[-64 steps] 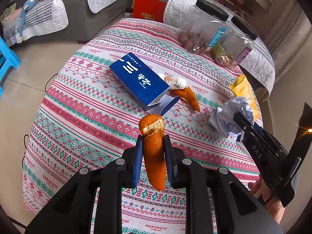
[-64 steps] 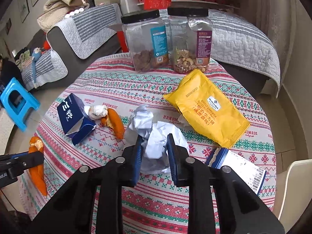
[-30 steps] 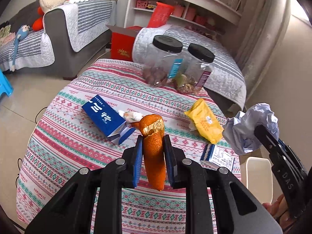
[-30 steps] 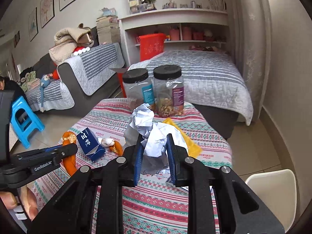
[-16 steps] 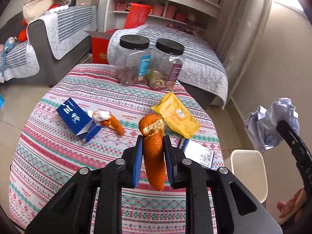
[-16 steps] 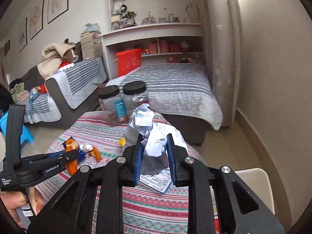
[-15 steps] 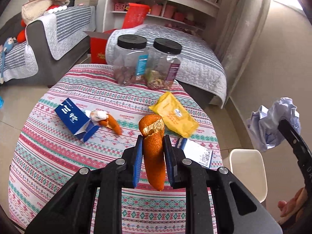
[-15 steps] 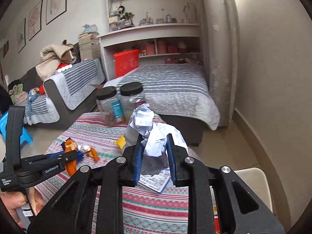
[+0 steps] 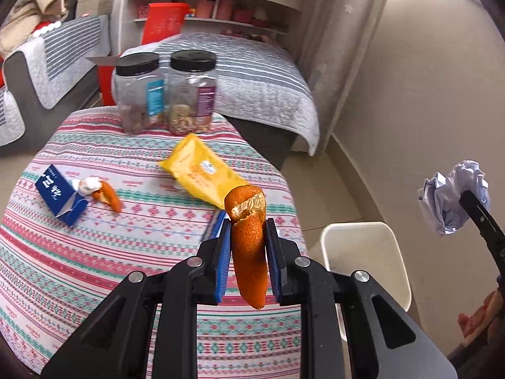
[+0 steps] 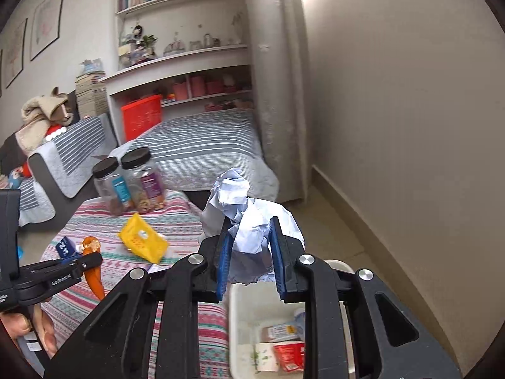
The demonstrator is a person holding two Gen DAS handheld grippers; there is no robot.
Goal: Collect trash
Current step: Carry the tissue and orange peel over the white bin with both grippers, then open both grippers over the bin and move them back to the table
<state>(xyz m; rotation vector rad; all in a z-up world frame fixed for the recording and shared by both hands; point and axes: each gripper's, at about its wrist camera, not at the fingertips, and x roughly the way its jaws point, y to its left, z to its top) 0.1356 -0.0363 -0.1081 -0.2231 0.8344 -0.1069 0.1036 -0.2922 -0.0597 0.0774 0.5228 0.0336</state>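
Because my right gripper point(image 10: 249, 246) holds the crumpled paper point(image 10: 249, 218) only by its soft middle, with the two blue pads pressed into it, I think it may spring sideways when I let go and fall beside the white bin point(image 10: 235, 322) instead of inside. It hangs above the bin's near edge, not over the centre, so the risk is real. My left gripper point(image 9: 247, 246) is closed on one long orange peel point(image 9: 249, 240), which stands upright between the pads, above the table edge and beside the bin point(image 9: 363, 230), not above it. If I release there, it lands on the striped tablecloth point(image 9: 94, 268) or on the floor.

Now I count. On the table I see two jars point(image 9: 165, 91) with black lids, one yellow packet point(image 9: 202, 170), one blue carton point(image 9: 58, 194), one white wad point(image 9: 88, 184) touching a second peel piece point(image 9: 109, 197), and one flat blue-and-white pack, mostly hidden behind my left fingers. Inside the bin lie several wrappers; I cannot tell exactly how many.
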